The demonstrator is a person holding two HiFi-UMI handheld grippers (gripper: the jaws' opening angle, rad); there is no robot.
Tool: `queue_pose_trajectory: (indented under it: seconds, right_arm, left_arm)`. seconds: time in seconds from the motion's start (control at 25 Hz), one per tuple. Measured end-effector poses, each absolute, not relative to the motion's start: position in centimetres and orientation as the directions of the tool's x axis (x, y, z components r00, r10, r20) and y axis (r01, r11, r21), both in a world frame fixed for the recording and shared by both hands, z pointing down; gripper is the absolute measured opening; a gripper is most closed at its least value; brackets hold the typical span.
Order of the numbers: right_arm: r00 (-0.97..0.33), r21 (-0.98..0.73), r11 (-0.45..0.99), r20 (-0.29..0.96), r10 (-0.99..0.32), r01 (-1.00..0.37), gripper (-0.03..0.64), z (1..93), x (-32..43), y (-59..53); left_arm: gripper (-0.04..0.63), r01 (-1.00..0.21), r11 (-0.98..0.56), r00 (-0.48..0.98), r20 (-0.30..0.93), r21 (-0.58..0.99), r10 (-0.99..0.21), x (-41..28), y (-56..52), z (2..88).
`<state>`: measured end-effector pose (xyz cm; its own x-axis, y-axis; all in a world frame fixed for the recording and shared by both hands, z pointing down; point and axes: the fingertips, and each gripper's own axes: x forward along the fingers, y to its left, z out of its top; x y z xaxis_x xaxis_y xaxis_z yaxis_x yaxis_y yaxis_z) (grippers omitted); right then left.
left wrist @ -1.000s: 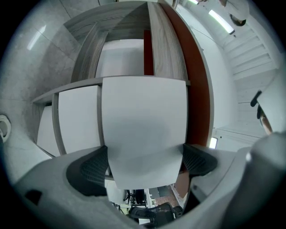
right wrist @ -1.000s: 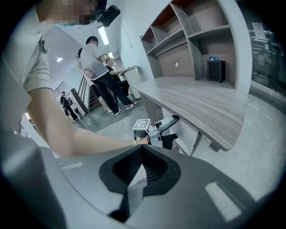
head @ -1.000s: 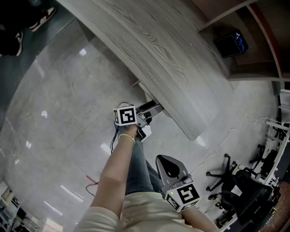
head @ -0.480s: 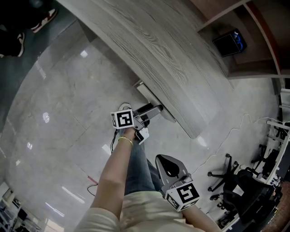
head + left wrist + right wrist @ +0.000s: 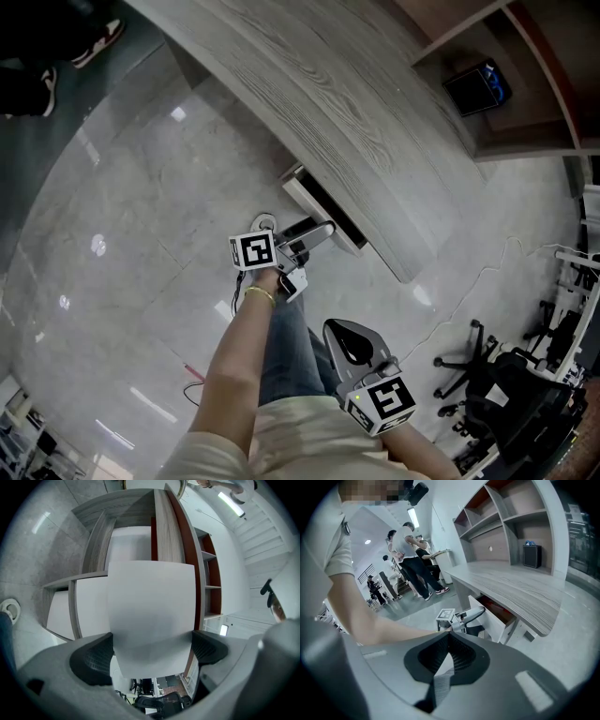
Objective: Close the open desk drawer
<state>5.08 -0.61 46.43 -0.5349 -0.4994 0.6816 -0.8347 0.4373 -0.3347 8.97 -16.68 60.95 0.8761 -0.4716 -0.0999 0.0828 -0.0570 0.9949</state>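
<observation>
Outward from under the table [image 5: 356, 112] have come the drawer [image 5: 317, 211] and our left claw [image 5: 314, 232], whose wide-spread jaws clasp its white front (our right claw [image 5: 352, 349], jaws pressed together, holds nothing).

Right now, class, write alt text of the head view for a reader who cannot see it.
Seen from above, a person's left gripper grips the white front of an open drawer under a grey wooden desk. The right gripper, shut, is held near the person's waist above a pale glossy floor.
</observation>
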Motion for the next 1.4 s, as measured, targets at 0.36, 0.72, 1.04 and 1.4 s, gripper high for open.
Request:
queue_pose_trajectory:
  seconds: [0.36,0.72,1.04,1.4]
  right_arm:
    - [-0.544,-0.334,0.453,0.681,-0.491,-0.827,0.006,46.5,4.5,0.2]
    - [-0.551,-0.335,0.462,0.678,-0.487,-0.821,0.006,46.6,4.3,1.1]
    - [-0.563,-0.339,0.475,0.671,-0.483,-0.812,0.006,46.6,3.7,1.8]
    - [-0.575,-0.342,0.489,0.663,-0.480,-0.803,0.006,46.5,3.2,2.4]
  left_arm:
    - [0.525,0.123,-0.010,0.863,-0.112,0.992,-0.492,8.3,-15.6,60.7]
    - [0.523,0.081,-0.054,0.870,-0.097,0.995,-0.483,7.4,-14.8,61.1]
    - [0.525,0.100,-0.033,0.863,-0.103,0.994,-0.495,6.6,-13.9,60.9]
    - [0.525,0.114,-0.014,0.857,-0.106,0.993,-0.504,5.5,-12.6,60.7]
